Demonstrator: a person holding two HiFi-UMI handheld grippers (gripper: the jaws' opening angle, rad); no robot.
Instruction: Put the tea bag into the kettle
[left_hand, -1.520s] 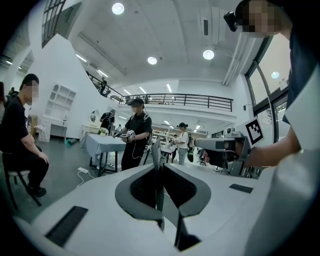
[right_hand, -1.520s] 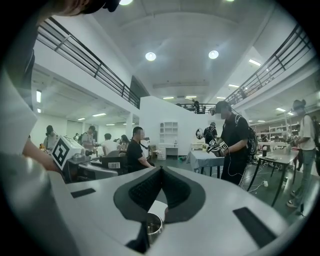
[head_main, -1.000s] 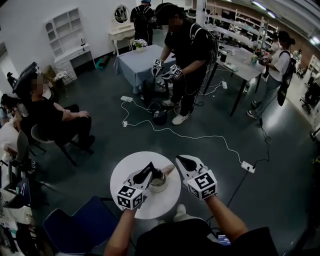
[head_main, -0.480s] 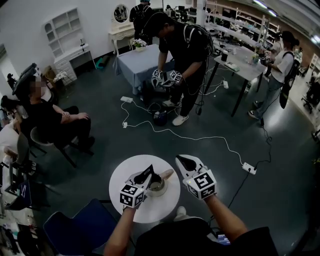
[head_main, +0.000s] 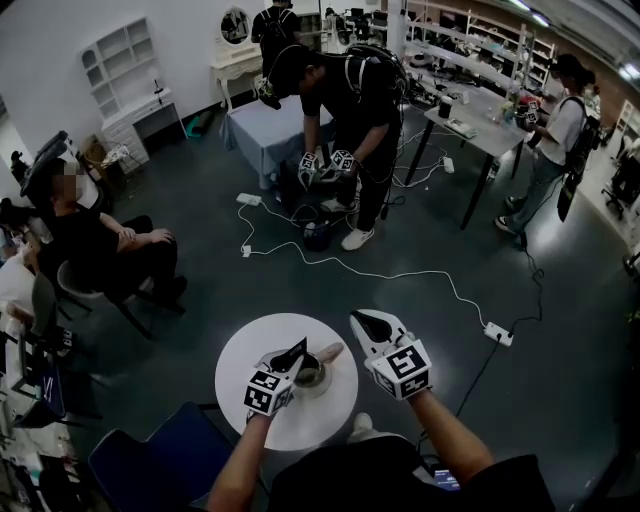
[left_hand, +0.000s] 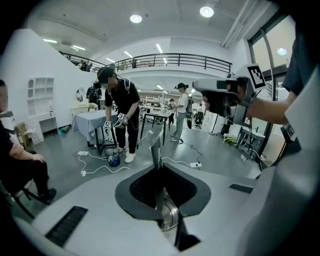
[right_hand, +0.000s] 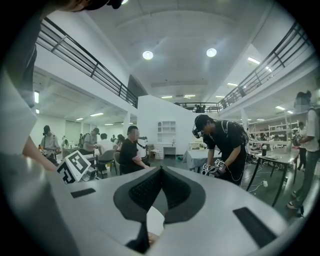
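L claw (left_hand: 159, 171) closed on thin tea bag (left_hand: 155, 150), directly over kettle (head_main: 314, 376) on round table (head_main: 245, 352); R claw (right_hand: 160, 169) closed, empty, alongside

Lab hall: workbenches (head_main: 482, 122), floor power strips (head_main: 497, 333)

Tea bag (left_hand: 155, 152) in left gripper (head_main: 297, 350) over kettle (head_main: 314, 377), kettle on table (head_main: 243, 350)

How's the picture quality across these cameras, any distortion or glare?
Head view: strong fisheye curving the floor, dim, round white table brightest. Left gripper view: black vignette corners, ceiling lamps flare, steel kettle rim glints. Right gripper view: same vignette, bright ceiling spots.
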